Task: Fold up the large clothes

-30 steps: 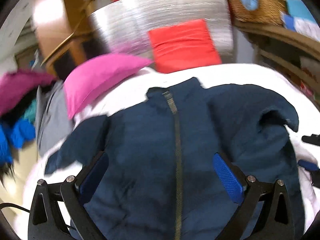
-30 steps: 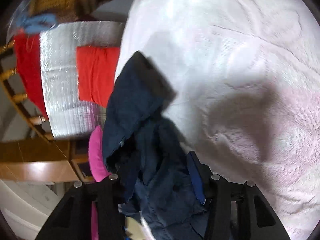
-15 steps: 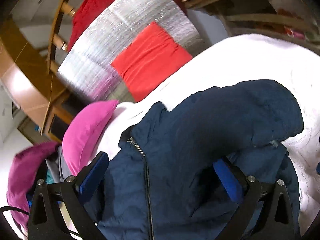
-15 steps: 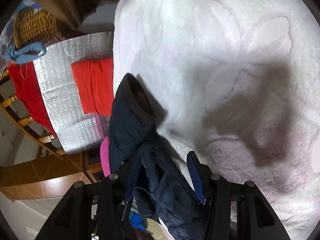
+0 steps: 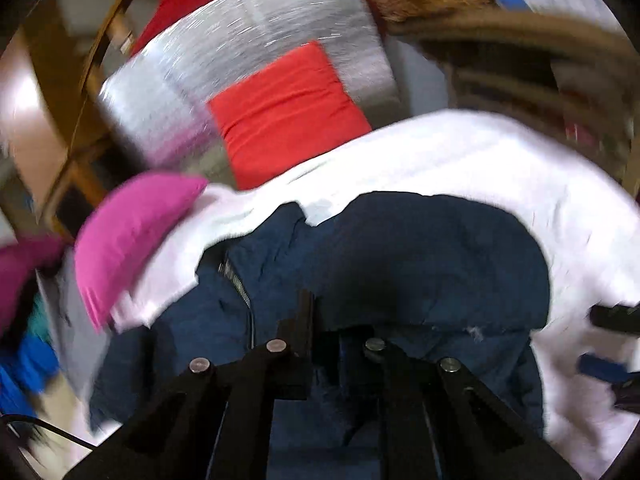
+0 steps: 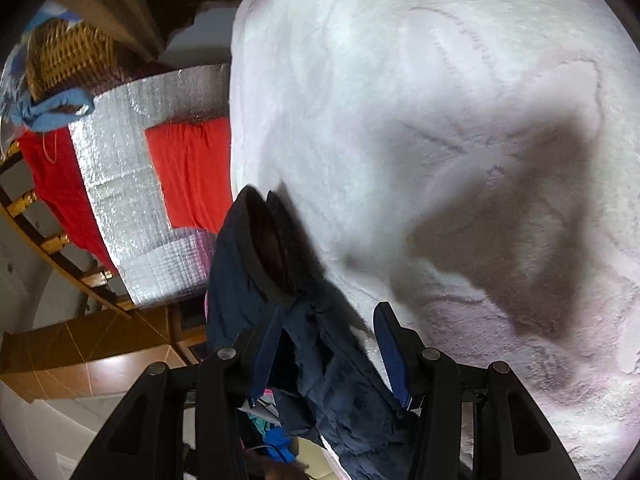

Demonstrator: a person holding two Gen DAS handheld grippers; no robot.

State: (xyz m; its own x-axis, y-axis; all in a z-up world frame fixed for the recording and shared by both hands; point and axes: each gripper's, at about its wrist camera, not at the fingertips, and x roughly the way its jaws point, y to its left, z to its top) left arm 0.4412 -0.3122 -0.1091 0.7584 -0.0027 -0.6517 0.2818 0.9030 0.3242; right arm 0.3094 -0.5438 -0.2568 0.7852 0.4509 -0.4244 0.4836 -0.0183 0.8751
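Observation:
A navy padded jacket (image 5: pixel 420 264) with a front zip lies on a white blanket (image 5: pixel 480 160). One sleeve is folded across its front. My left gripper (image 5: pixel 324 312) is low over the jacket's middle, its jaws shut together with a pinch of jacket fabric. In the right wrist view the jacket (image 6: pixel 236 288) is bunched and runs between the blue pads (image 6: pixel 394 360) of my right gripper (image 6: pixel 328 332), which holds it, with the sleeve cuff sticking out ahead. My right gripper (image 5: pixel 608 340) also shows at the right edge of the left wrist view.
A pink pillow (image 5: pixel 128 232) lies left of the jacket, beside a pile of coloured clothes (image 5: pixel 24 360). A red cushion (image 5: pixel 284 108) leans on a silver foil panel (image 5: pixel 240 40) behind the bed. A wicker basket (image 6: pixel 68 56) stands on wooden shelving. White blanket (image 6: pixel 440 120) spreads to the right.
My left gripper's jaws went from wide open to shut over the jacket. The sleeve now lies across the jacket's front. My right gripper kept its hold and shifted a little.

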